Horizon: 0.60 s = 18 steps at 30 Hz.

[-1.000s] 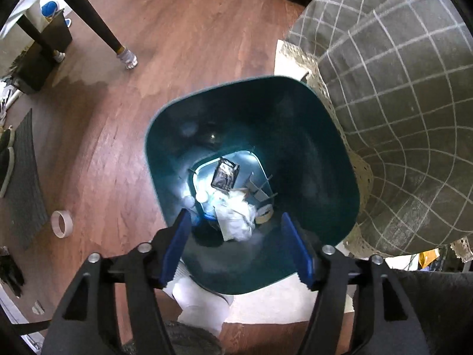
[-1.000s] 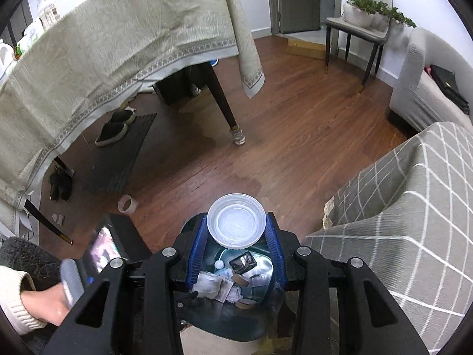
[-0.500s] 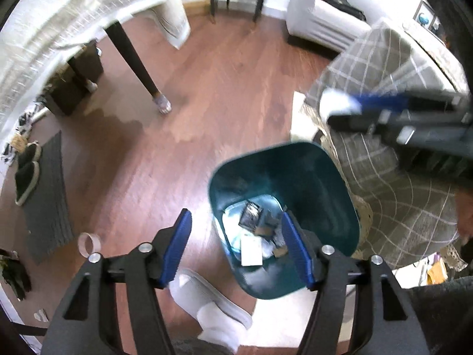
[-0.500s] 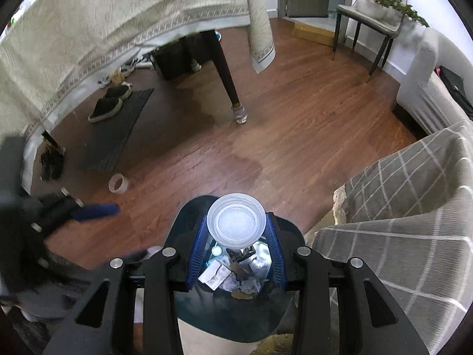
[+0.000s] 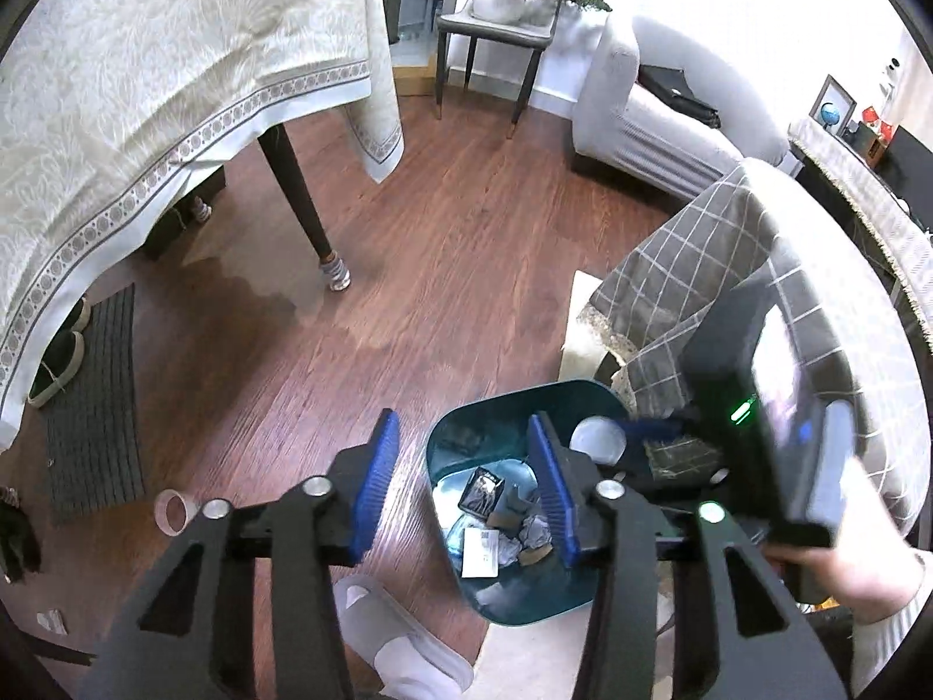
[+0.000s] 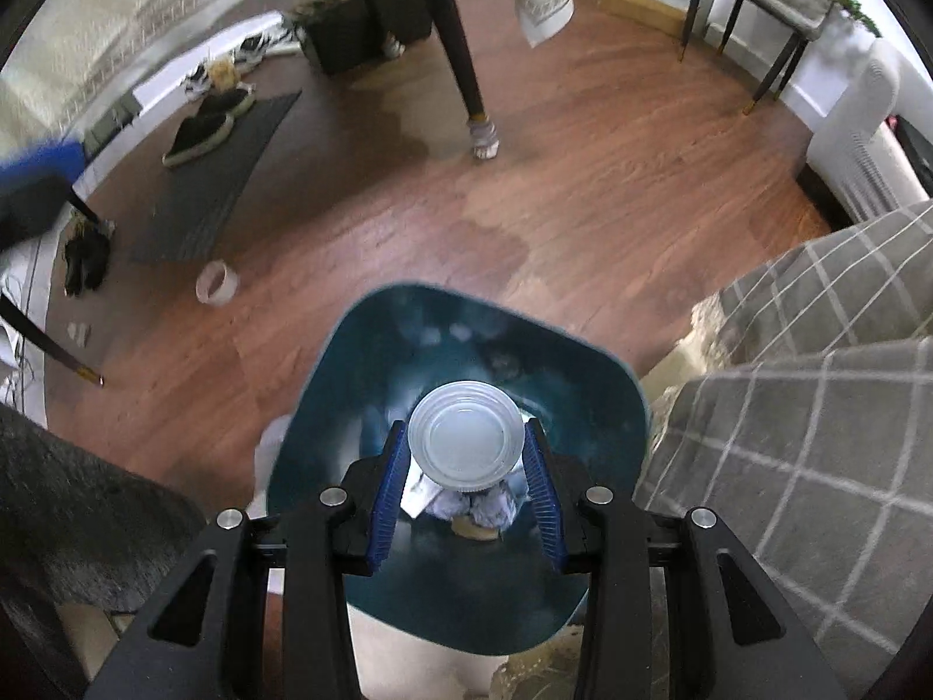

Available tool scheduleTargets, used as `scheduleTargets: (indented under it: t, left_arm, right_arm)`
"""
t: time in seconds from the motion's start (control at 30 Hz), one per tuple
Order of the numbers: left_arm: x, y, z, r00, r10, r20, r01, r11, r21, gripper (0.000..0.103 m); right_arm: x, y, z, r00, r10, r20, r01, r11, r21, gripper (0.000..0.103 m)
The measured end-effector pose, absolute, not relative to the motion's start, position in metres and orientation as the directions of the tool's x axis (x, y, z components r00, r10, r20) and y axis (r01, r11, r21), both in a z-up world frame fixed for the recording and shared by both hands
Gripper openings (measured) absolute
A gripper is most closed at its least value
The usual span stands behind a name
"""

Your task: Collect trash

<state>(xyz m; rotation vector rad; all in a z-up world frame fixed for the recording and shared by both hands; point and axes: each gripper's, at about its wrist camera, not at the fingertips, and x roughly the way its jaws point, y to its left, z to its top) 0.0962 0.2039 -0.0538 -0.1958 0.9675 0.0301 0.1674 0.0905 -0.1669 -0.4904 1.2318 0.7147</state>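
In the left wrist view, the left gripper (image 5: 463, 481) is hovering with its jaws spread wide and empty above the near-left rim of the dark teal plastic trash bin (image 5: 583, 394), which is holding crumpled paper scraps (image 5: 533, 531). In the right wrist view, the right gripper (image 6: 465, 481) is clamping a round clear plastic lid (image 6: 465, 436) directly over the bin's (image 6: 373, 338) opening, near a roll of tape (image 6: 217, 283) lying left of the bin.

The teal bin (image 6: 466, 350) is being viewed steeply from close above by the right wrist camera; from the left wrist it (image 5: 513, 408) is being seen higher, obliquely, floorward. The bin is being shared.
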Motion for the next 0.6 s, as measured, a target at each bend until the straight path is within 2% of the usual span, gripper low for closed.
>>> scheduleTargets:
  t: [0.2, 0.3, 0.43, 0.6]
  left_arm:
    - [0.097, 0.192, -0.032, 0.614, -0.08, -0.785, -0.063, 0.987, -0.15, 0.039]
    - [0.096, 0.189, -0.02, 0.638, -0.08, -0.766, -0.056, 0.987, -0.15, 0.039]
    - [0.096, 0.187, -0.01, 0.652, -0.096, -0.752, -0.054, 0.984, -0.172, 0.039]
    - [0.096, 0.186, 0.007, 0.681, -0.083, -0.728, -0.053, 0.986, -0.161, 0.039]
  right_arm:
    - [0.159, 0.087, -0.191, 0.153, 0.125, -0.98, -0.742, 0.669, -0.031, 0.04]
    - [0.157, 0.081, -0.198, 0.152, 0.096, -0.984, -0.745, 0.666, -0.05, 0.056]
    - [0.153, 0.073, -0.199, 0.146, 0.096, -0.985, -0.744, 0.667, -0.045, 0.056]
    - [0.147, 0.067, -0.17, 0.182, 0.173, -0.968, -0.733, 0.681, -0.016, 0.056]
